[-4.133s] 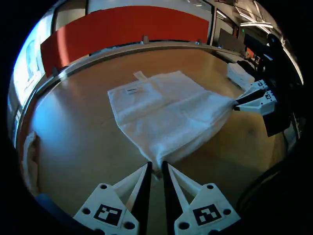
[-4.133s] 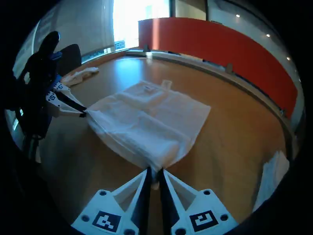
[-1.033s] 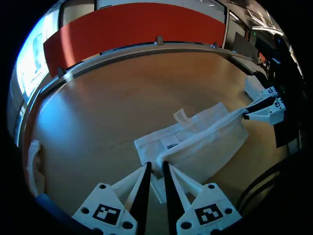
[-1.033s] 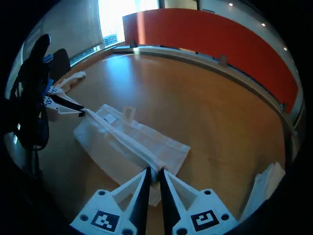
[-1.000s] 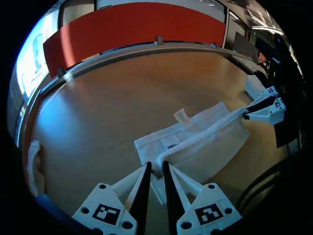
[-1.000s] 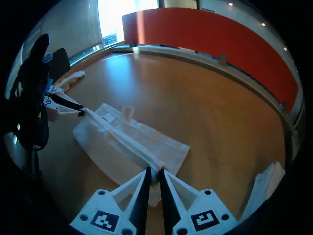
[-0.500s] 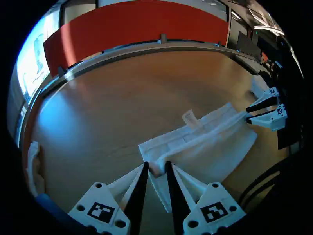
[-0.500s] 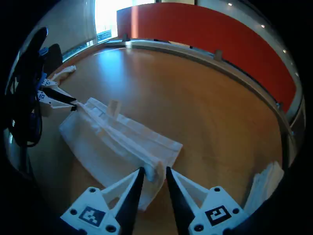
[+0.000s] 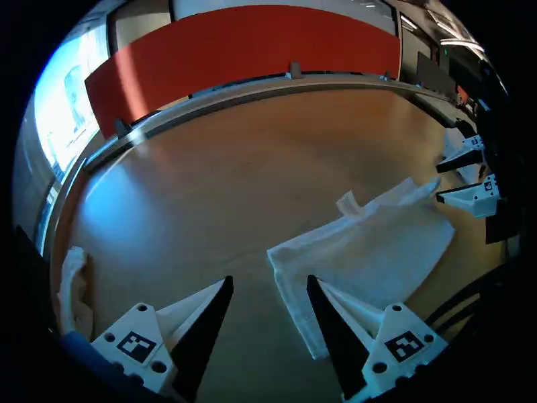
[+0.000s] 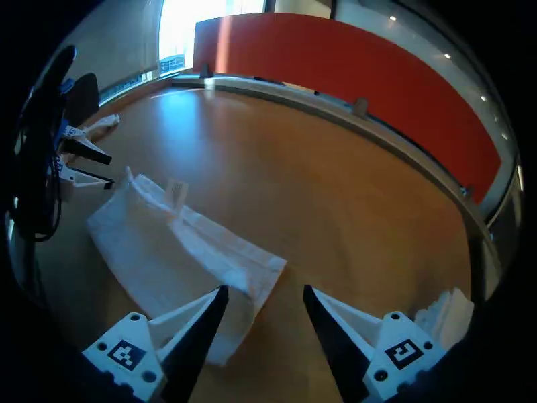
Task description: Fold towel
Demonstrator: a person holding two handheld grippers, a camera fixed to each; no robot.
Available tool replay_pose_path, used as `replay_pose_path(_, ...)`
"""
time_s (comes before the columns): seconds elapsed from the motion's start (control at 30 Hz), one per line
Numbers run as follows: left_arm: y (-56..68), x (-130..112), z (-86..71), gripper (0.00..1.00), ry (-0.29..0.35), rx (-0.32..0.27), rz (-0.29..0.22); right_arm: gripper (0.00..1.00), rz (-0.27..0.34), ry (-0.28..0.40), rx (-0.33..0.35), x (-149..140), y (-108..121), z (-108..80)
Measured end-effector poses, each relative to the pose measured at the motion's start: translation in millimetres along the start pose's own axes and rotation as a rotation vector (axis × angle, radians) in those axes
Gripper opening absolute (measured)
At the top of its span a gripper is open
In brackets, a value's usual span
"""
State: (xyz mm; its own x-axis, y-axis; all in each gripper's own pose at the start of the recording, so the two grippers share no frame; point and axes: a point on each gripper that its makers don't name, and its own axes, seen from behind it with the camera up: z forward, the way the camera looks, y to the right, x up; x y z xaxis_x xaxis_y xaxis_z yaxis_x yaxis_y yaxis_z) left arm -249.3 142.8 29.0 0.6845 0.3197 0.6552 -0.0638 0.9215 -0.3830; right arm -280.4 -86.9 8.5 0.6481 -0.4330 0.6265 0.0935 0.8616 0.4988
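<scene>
A white towel (image 9: 376, 252) lies folded into a long band on the wooden table (image 9: 221, 174), its small label tab (image 9: 348, 201) sticking up. My left gripper (image 9: 268, 279) is open, just behind the towel's near corner, holding nothing. Across the towel, the right gripper (image 9: 438, 183) stands open beside the far corner. In the right gripper view the towel (image 10: 168, 258) lies in front of the open right gripper (image 10: 265, 289), and the left gripper (image 10: 111, 173), also open, sits at the towel's far end with a person's dark sleeve behind it.
An orange panel (image 9: 255, 40) and a metal rail (image 9: 221, 97) bound the table's far side. Other white cloths lie near the edges: one (image 9: 70, 289) at the left, one (image 9: 453, 141) at the right, a stack (image 10: 443, 312) and another cloth (image 10: 101, 123).
Both grippers held the towel's corners, carried them over into a fold, then opened and let go. The towel now rests flat, and both grippers have drawn slightly back.
</scene>
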Motion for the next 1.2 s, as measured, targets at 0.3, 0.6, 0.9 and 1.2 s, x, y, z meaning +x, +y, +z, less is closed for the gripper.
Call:
replay_pose_path(0.3, 3.8, -0.7, -12.0, 0.81, 0.014, -0.017, -0.042, 1.0, 0.0, 0.031, -0.002, 5.1, 0.7, -14.0)
replay_pose_path(0.6, 10.0, -14.9, -33.1, 0.81, 0.015, -0.022, -0.069, 1.0, 0.007, 0.051, 0.012, 0.4, -7.9, -34.2)
replay_pose_path(0.9, 14.1, -36.1, -54.1, 0.81, 0.01, -0.013, -0.1, 1.0, -0.004, 0.038, 0.011, -21.7, -16.0, -55.0)
replay_pose_path(1.2, 9.3, -50.8, -65.3, 0.81, 0.011, 0.009, -0.15, 0.99, -0.004, 0.031, 0.014, -32.1, -18.0, -62.9)
